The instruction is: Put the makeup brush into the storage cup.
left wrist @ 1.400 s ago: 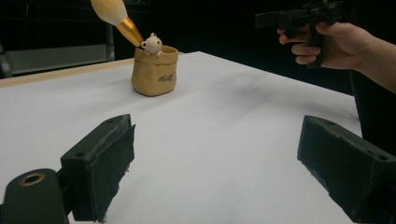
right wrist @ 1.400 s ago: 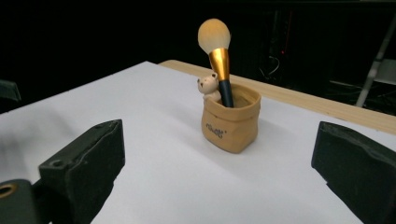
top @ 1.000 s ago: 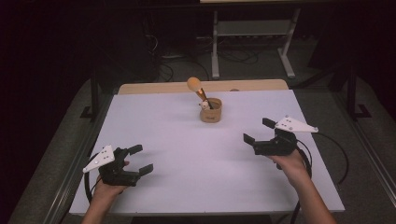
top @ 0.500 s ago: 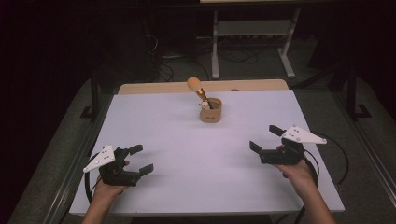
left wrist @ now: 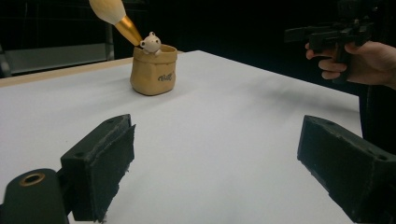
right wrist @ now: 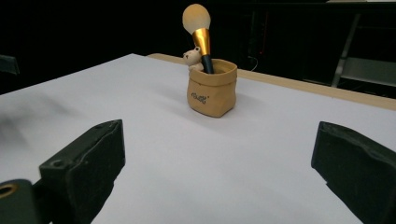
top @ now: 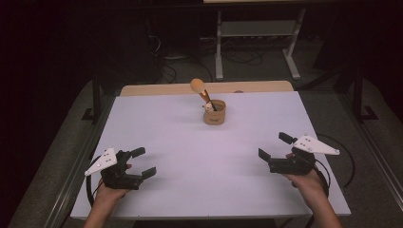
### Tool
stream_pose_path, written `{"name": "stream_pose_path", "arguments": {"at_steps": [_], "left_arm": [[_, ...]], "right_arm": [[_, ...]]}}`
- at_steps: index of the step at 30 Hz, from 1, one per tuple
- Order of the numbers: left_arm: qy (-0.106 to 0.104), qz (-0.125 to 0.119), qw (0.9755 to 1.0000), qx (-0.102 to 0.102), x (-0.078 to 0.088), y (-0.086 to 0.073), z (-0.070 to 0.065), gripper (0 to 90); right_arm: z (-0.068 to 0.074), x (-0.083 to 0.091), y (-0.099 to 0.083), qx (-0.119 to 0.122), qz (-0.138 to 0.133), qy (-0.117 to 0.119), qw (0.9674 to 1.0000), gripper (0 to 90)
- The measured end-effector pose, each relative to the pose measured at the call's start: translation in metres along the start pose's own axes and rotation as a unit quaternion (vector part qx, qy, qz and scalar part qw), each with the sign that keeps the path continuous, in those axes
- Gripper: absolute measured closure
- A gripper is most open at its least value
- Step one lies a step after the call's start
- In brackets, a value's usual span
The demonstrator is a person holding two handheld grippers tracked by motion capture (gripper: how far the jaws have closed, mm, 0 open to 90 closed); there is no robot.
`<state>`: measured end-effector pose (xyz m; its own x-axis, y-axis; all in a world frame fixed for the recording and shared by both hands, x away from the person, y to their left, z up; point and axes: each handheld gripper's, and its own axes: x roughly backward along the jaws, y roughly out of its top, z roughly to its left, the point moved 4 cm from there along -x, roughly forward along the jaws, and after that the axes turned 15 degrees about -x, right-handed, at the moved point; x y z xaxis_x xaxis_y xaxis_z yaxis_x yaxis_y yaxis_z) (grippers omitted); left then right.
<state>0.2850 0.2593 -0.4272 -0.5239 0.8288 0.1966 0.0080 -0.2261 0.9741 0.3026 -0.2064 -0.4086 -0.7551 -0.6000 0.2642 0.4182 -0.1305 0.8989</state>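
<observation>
1. The left gripper (top: 143, 161) is held in the person's left hand (top: 107, 192) near the table's front left corner; its jaws are spread wide and nothing is gripped between them.
2. The right gripper (top: 274, 147) is held in the right hand (top: 309, 183) near the front right edge; its jaws are likewise spread apart and empty.
3. In the left gripper view, the right gripper (left wrist: 299, 35) is seen farther off, raised above the table surface.
4. A small tan sack-shaped holder (top: 215, 112) is seen standing upright on the white table (top: 190, 156), toward the far middle, well apart from both grippers.
5. A makeup brush (top: 202, 90) is stood in the holder, handle down, its pale round head tilted up and to the left in the high view.
6. A tiny bear figure (right wrist: 192, 59) is perched at the holder's rim, just beside the brush's gold ferrule.
7. A strip of bare wood (top: 157, 89) is visible along the table's far edge.
</observation>
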Motion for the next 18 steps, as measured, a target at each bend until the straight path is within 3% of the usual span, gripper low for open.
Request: {"name": "stream_pose_path", "arguments": {"at_steps": [18], "left_arm": [[0.002, -0.001, 1.0000, 0.002, 0.001, 0.000, -0.001, 10.5]], "right_arm": [[-0.002, 0.019, -0.019, 0.000, 0.000, -0.012, 0.9999, 2.3]]}}
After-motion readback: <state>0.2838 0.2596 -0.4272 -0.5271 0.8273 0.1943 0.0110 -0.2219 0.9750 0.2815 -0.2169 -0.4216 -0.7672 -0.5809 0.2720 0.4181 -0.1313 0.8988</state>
